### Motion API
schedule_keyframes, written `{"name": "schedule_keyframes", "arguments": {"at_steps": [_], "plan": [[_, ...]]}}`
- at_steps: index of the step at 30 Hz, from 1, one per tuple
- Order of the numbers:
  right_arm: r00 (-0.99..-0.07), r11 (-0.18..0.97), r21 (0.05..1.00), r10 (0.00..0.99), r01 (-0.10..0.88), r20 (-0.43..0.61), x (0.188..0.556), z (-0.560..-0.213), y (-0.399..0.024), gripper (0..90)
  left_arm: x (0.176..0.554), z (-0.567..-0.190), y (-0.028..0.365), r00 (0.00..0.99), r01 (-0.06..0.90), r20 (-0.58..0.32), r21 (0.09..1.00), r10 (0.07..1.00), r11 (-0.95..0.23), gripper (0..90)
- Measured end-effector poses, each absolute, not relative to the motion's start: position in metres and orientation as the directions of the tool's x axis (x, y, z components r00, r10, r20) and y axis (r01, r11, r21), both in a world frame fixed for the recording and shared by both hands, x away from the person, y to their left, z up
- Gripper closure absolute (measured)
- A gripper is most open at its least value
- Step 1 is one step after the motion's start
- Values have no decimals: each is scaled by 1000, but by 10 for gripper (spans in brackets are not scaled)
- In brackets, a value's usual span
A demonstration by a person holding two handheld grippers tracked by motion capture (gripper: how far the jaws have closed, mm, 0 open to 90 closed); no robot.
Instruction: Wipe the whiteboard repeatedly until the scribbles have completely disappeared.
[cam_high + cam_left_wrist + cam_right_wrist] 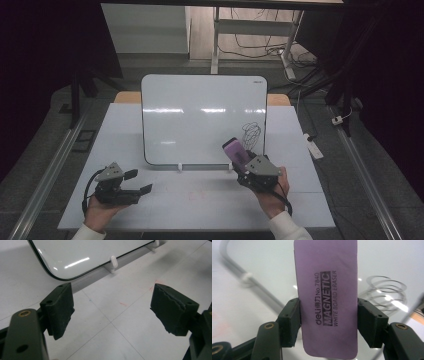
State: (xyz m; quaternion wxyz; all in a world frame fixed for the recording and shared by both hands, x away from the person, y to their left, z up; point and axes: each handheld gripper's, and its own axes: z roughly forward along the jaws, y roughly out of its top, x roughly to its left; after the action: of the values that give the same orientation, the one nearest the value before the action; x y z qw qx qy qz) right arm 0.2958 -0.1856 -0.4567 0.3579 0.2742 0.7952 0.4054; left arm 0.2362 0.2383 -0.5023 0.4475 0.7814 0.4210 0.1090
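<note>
Carrying purple eraser (325, 302) pinched in right gripper (243, 162) toward scribble (251, 131) (left gripper (141, 181) spread, empty); next, wiping.

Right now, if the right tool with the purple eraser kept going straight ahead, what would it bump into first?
Probably the whiteboard: the right tool aims the eraser at its surface near the black scribble, though depth is hard to judge.

— What can we read here?
— On the purple eraser (325, 300) we make out "deli", two Chinese characters, "No.7840", "MAGNETIC" and "WHITE BOARD ERASER".
— Anything on the whiteboard (200, 115)?
— A small mark in its top corner, too tiny for us to read.
</note>
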Motion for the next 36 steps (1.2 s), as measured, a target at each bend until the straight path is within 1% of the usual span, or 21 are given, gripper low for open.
{"name": "schedule_keyframes", "arguments": {"at_steps": [3, 7, 12, 17, 20, 24, 29, 31, 33, 36], "plan": [[-538, 507, 843, 768, 181, -347, 315, -453, -194, 398, 237, -503, 238, 622, 561, -206, 790, 755, -247, 195], [-470, 452, 863, 827, 227, -309, 342, -444, -207, 400, 239, -505, 238, 623, 567, -209, 785, 754, -250, 195], [-417, 431, 871, 855, 235, -310, 368, -431, -209, 400, 239, -507, 238, 624, 571, -209, 780, 753, -257, 195], [-406, 429, 873, 858, 232, -314, 383, -426, -206, 401, 239, -507, 239, 624, 571, -208, 779, 753, -258, 196], [-412, 441, 870, 851, 222, -326, 386, -427, -203, 401, 239, -507, 240, 623, 571, -210, 780, 753, -256, 196], [-454, 422, 878, 843, 224, -289, 383, -436, -199, 403, 239, -507, 239, 624, 573, -214, 780, 752, -253, 196], [-515, 478, 854, 795, 205, -321, 369, -458, -181, 404, 239, -507, 237, 627, 572, -212, 778, 750, -259, 196], [-516, 492, 849, 787, 194, -338, 367, -460, -180, 405, 239, -507, 237, 627, 572, -211, 778, 750, -259, 196], [-508, 476, 854, 800, 211, -321, 370, -456, -184, 405, 239, -507, 238, 627, 571, -212, 779, 749, -258, 196], [-465, 456, 862, 827, 222, -317, 376, -448, -195, 405, 239, -507, 239, 626, 572, -213, 779, 750, -256, 197]]}}
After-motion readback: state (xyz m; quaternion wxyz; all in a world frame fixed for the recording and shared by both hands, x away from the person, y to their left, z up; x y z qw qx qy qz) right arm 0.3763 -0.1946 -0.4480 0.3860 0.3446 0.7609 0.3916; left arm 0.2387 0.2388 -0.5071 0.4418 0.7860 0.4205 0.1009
